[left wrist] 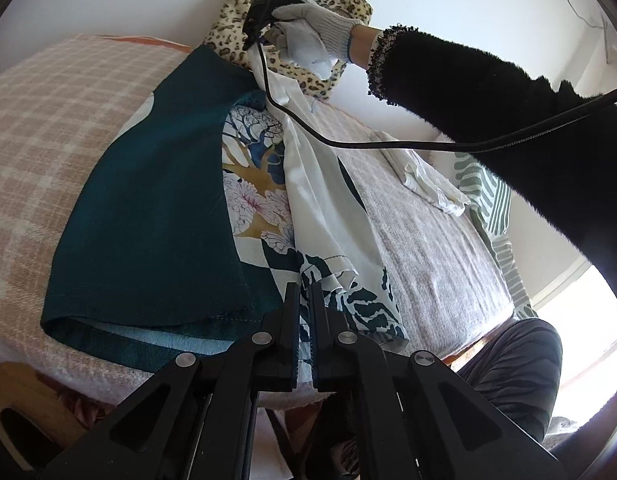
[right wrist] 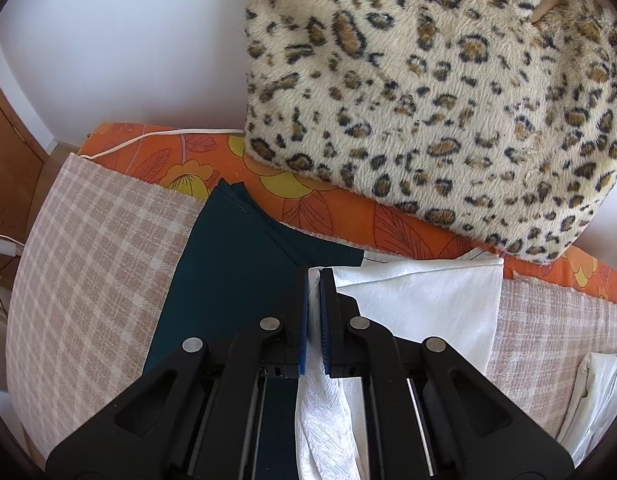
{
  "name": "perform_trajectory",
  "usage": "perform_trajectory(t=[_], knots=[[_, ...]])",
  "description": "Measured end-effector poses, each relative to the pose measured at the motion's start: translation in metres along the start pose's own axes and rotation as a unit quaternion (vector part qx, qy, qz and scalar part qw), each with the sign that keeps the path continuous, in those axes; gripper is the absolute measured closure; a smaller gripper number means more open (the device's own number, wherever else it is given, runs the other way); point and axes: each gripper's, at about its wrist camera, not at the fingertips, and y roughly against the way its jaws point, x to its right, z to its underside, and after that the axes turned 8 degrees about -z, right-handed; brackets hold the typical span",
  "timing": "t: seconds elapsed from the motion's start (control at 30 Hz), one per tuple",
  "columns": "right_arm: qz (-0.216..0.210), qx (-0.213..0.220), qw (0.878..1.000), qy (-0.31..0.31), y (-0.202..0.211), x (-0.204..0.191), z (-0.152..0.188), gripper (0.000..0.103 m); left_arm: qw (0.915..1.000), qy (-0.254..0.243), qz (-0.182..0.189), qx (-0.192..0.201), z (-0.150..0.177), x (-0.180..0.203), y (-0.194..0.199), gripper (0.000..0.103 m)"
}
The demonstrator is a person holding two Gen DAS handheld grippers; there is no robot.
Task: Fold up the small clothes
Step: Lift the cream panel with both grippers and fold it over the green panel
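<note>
On the pink checked woollen blanket (left wrist: 48,128), both the left hand-held gripper (left wrist: 304,292) and right hand-held gripper (right wrist: 314,280) pinch the teal-and-white printed garment (left wrist: 156,208), leopard-print plush cushion (right wrist: 428,100) at 1 o'clock.

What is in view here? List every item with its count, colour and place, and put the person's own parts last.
printed garment: one, teal and white with a tree print, spread on the blanket, pinched at both ends
checked blanket: one, beige and white, covering the bed
leopard cushion: one, tan and black, against the wall
orange floral sheet: one, under the blanket
folded white cloth: one, farther along the bed
left gripper: black, shut on the hem
right gripper: black, shut on white fabric
gloved hand: one, white glove, black sleeve
</note>
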Motion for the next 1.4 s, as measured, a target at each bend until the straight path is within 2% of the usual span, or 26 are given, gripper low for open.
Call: perform_trajectory(t=[0.03,0.07,0.1,0.13,0.17,0.27,0.37,0.47,0.5,0.6,0.63,0.77,1.0,1.07,1.1,1.13,1.17,1.4], knots=[[-0.004,0.000,1.000,-0.001,0.000,-0.001,0.000,0.091,0.9999,-0.012,-0.002,-0.003,-0.003,0.004,-0.002,0.085],[-0.011,0.000,1.000,-0.003,0.002,-0.001,0.001,0.085,0.9997,-0.022,-0.009,-0.007,-0.005,0.008,-0.005,0.062],[-0.016,0.003,1.000,-0.006,0.006,-0.001,0.001,0.070,0.9994,-0.029,-0.017,-0.009,-0.007,0.011,-0.009,0.048],[-0.021,0.009,1.000,-0.009,0.013,0.001,0.003,0.055,0.9991,-0.033,-0.024,-0.008,-0.009,0.015,-0.012,0.048],[-0.028,0.015,0.999,-0.010,0.021,0.003,0.004,0.052,0.9986,-0.041,-0.032,-0.008,-0.012,0.018,-0.016,0.048],[-0.046,0.031,0.998,-0.005,0.045,0.013,0.009,0.052,0.9953,-0.075,-0.060,-0.011,-0.018,0.031,-0.030,0.048],[-0.064,0.027,0.997,-0.026,0.062,0.035,0.015,0.052,0.9910,-0.108,-0.078,-0.017,-0.018,0.041,-0.043,0.048],[-0.080,0.007,0.996,-0.025,0.065,0.046,0.025,0.052,0.9917,-0.103,-0.075,-0.019,-0.015,0.038,-0.047,0.055],[-0.081,-0.001,0.997,-0.019,0.063,0.045,0.031,0.052,0.9918,-0.105,-0.071,-0.015,-0.014,0.038,-0.045,0.068],[-0.091,-0.035,0.995,0.009,0.048,0.035,0.049,0.052,0.9940,-0.091,-0.057,-0.018,-0.016,0.033,-0.044,0.091],[-0.089,-0.045,0.995,0.020,0.043,0.031,0.056,0.052,0.9951,-0.083,-0.051,-0.018,-0.016,0.031,-0.043,0.094],[-0.069,-0.080,0.993,0.043,0.026,0.024,0.085,0.052,0.9974,-0.061,-0.036,-0.008,-0.019,0.026,-0.035,0.098],[-0.080,-0.102,0.992,-0.004,0.030,0.036,0.118,0.052,0.9995,-0.030,-0.010,0.001,-0.021,0.027,-0.026,0.099],[-0.071,-0.102,0.992,-0.004,0.030,0.032,0.123,0.052,0.9997,-0.025,-0.002,-0.002,-0.020,0.029,-0.025,0.099],[-0.067,-0.099,0.993,-0.003,0.030,0.030,0.125,0.066,0.9998,-0.021,0.001,-0.001,-0.019,0.027,-0.023,0.099],[-0.067,-0.098,0.993,-0.005,0.029,0.029,0.126,0.090,0.9998,-0.018,0.004,0.000,-0.018,0.027,-0.022,0.099],[-0.067,-0.101,0.993,-0.010,0.028,0.027,0.127,0.095,0.9999,-0.014,0.005,0.000,-0.017,0.026,-0.021,0.099],[-0.069,-0.071,0.995,0.013,0.050,0.001,0.116,0.098,0.9998,0.017,0.013,0.004,-0.014,0.015,-0.013,0.099]])
